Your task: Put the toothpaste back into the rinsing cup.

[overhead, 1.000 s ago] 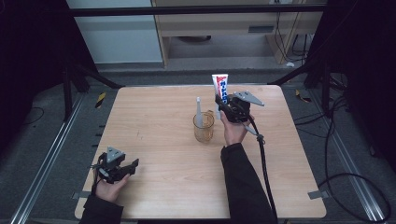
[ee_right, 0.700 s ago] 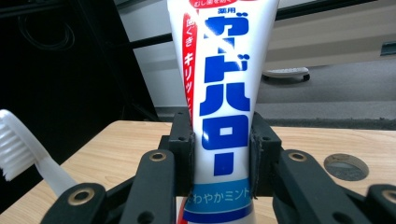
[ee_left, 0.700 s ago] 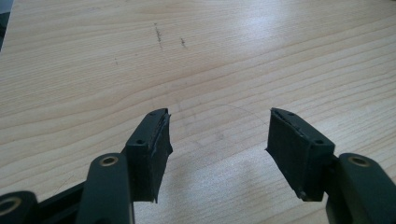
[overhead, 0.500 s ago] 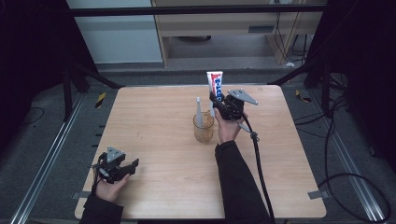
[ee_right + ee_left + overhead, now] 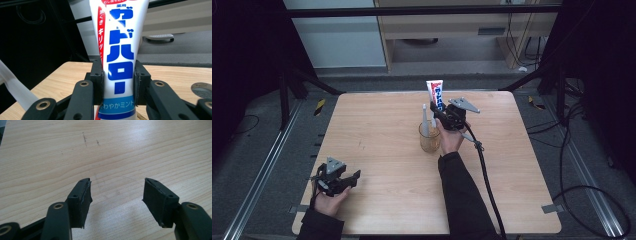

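Right gripper pinching the light, soft, squeezable toothpaste tube across its firmer lower body; left gripper spread, empty.

The right gripper, clamping the upright white toothpaste tube with blue lettering, has shifted slightly leftward in the frame, seemingly closer above the clear amber glass cup.

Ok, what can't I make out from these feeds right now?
- Toothpaste tube: cap end is cut off by the right gripper view's bottom edge, between the right gripper jaws.
- Glass cup: contents beyond the white toothbrush are too small in the high view.
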